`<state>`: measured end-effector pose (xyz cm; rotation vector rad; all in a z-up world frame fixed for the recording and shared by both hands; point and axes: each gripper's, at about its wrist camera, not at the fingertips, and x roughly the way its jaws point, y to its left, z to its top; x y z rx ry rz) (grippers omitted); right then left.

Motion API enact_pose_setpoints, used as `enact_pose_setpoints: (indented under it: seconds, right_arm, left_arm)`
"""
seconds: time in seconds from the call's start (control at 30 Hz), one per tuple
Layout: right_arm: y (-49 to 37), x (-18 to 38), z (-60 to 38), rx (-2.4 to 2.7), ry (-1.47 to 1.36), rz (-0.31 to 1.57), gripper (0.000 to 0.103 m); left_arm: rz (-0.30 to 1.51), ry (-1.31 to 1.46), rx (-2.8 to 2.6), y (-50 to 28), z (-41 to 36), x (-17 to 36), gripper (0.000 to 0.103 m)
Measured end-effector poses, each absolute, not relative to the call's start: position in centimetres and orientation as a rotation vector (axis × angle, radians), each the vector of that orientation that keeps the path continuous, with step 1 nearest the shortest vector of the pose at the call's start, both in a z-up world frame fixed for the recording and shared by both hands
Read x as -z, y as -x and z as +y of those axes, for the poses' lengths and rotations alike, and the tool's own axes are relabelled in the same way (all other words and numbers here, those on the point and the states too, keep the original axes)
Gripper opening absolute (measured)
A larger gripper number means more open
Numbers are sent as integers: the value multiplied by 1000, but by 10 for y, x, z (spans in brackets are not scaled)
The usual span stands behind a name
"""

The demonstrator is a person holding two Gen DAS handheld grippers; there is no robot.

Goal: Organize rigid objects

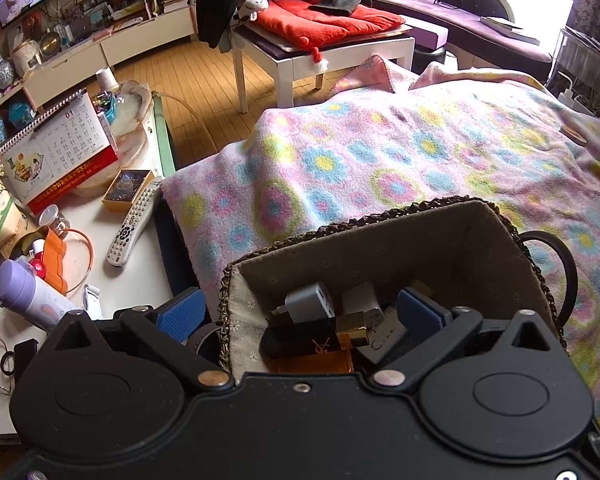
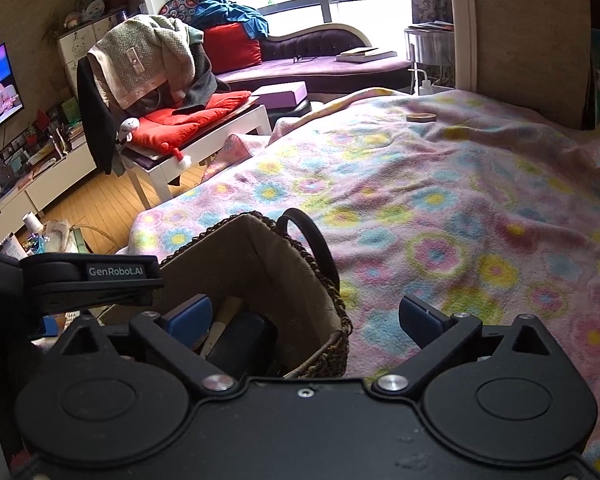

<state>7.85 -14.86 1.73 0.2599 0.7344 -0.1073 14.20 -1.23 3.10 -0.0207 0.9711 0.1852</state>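
Observation:
A woven basket (image 1: 380, 248) with a cloth lining and a black handle sits on the flowery blanket. Inside lie a grey plug adapter (image 1: 310, 302), a white plug (image 1: 360, 296), a black and gold box (image 1: 300, 338) and an amber bottle (image 1: 312, 362). My left gripper (image 1: 300, 314) hangs open over the basket's near left corner, nothing between its blue pads. In the right wrist view the same basket (image 2: 260, 256) holds a dark object (image 2: 244, 340). My right gripper (image 2: 306, 316) stands open across the basket's right rim, with no object held. The other gripper's arm (image 2: 92, 280) shows at left.
A flowery fleece blanket (image 1: 420, 160) covers the bed. A small wooden ring (image 2: 420, 117) lies far out on it. Left of the bed a white side table (image 1: 112, 280) carries a remote control (image 1: 134, 220), a calendar (image 1: 60, 144), a lilac flask (image 1: 28, 296) and several small items.

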Motion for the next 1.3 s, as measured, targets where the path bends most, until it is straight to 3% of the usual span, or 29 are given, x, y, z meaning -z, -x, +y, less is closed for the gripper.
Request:
enact_pose_setpoints:
  seconds: [1.3]
  right_arm:
    - [-49,-6,-167,169,-280,835,103]
  left_arm:
    - [1154,19,-122,-122,-25,-16,99]
